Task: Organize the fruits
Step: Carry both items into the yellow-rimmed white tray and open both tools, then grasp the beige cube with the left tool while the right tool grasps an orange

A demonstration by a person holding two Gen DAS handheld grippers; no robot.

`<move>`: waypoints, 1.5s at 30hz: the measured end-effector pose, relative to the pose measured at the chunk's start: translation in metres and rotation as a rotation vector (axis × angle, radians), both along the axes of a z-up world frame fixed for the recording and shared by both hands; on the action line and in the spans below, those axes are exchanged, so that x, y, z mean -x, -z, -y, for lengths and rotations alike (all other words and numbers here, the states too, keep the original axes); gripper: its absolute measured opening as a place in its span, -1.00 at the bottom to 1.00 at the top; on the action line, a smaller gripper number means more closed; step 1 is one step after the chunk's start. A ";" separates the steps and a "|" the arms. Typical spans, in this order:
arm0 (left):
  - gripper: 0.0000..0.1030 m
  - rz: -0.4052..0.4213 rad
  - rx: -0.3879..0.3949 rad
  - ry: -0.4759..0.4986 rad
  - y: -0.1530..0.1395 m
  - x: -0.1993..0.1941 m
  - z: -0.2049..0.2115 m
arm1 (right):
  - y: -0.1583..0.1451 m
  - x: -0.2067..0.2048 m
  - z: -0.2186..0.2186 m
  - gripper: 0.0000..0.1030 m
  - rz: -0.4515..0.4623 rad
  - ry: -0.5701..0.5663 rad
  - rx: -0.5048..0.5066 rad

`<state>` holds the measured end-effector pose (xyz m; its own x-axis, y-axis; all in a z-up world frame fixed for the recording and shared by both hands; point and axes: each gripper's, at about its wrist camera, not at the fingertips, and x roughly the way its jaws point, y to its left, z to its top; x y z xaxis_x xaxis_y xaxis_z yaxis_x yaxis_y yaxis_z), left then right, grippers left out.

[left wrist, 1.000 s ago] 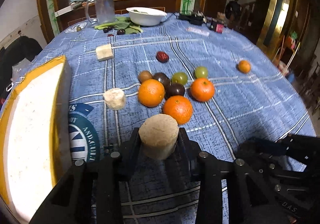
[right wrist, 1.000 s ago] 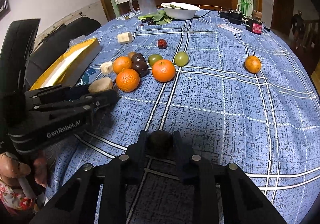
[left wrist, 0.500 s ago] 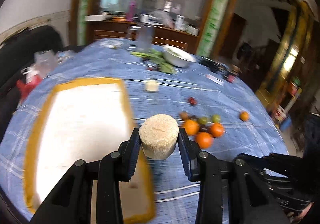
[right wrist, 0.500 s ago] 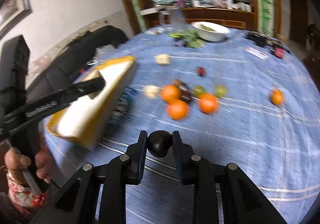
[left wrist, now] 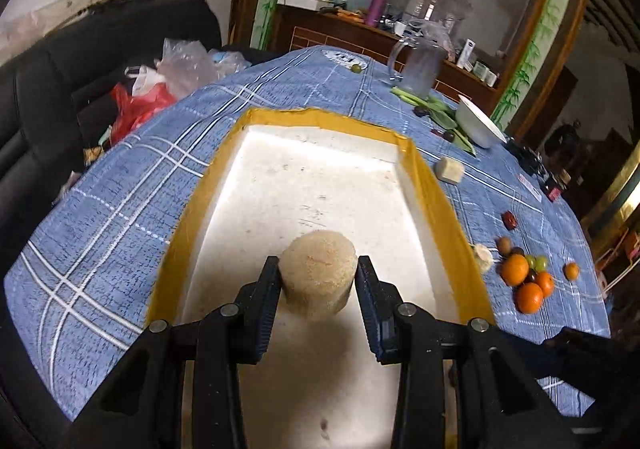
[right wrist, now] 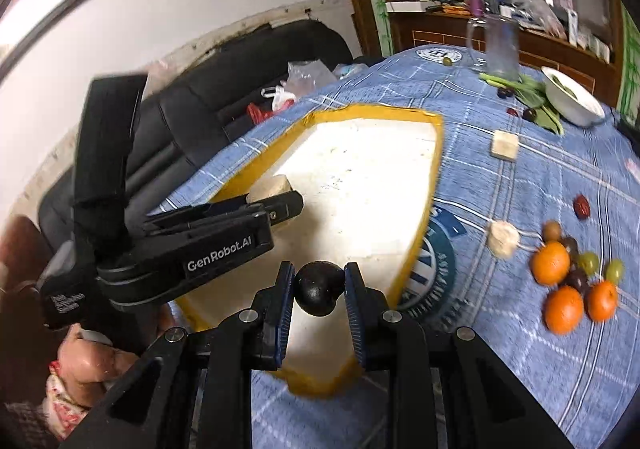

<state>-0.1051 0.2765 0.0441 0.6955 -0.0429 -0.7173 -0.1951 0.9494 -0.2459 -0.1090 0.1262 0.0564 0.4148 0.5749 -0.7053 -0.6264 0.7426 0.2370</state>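
black jaws of the left gripper (left wrist: 318, 281) are clamped on a pale beige cylinder (left wrist: 318, 275) with a rough, fibrous face, one pad against each side of it. directly beyond and below those fingertips lies the white foam tray (left wrist: 320, 185), its rim wrapped in yellow tape, so the cylinder hangs over the tray's floor rather than resting on it. off to the right of the fingers, past the tray's right wall, the fruit cluster (left wrist: 526, 279) of oranges, green grapes and dark plums sits on the blue checked tablecloth (left wrist: 120, 209).

the right gripper (right wrist: 319, 287) is closed tight on a small dark plum (right wrist: 319, 288), both pads touching its sides. ahead of these fingertips is the near corner of the same tray. to the left of the fingers, the left gripper reaches over the tray with the beige cylinder showing at its tip, and a hand (right wrist: 94, 363) in a floral cuff grips its handle. to the right of the fingers lie another beige piece (right wrist: 503, 239), then the oranges and grapes; further ahead on the right is a cube-like beige block (right wrist: 505, 145).
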 end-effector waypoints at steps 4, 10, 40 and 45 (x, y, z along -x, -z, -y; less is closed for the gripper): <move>-0.30 -0.003 0.010 -0.008 0.007 -0.011 -0.009 | 0.010 -0.005 -0.019 -0.46 0.007 -0.004 0.048; -0.27 -0.006 -0.027 -0.039 0.009 -0.026 -0.019 | 0.016 -0.012 -0.024 -0.45 0.013 0.007 0.060; 0.51 0.049 -0.027 0.191 -0.043 -0.015 0.105 | -0.013 -0.014 0.236 0.31 0.076 0.542 -0.034; 0.51 -0.009 -0.018 0.284 -0.028 -0.028 0.140 | -0.002 -0.019 0.286 0.31 0.037 0.626 -0.007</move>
<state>-0.0769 0.1366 0.0723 0.6512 -0.2222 -0.7256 0.0776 0.9707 -0.2276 -0.0897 -0.1600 0.0584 0.6986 0.2193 -0.6811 -0.0807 0.9699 0.2296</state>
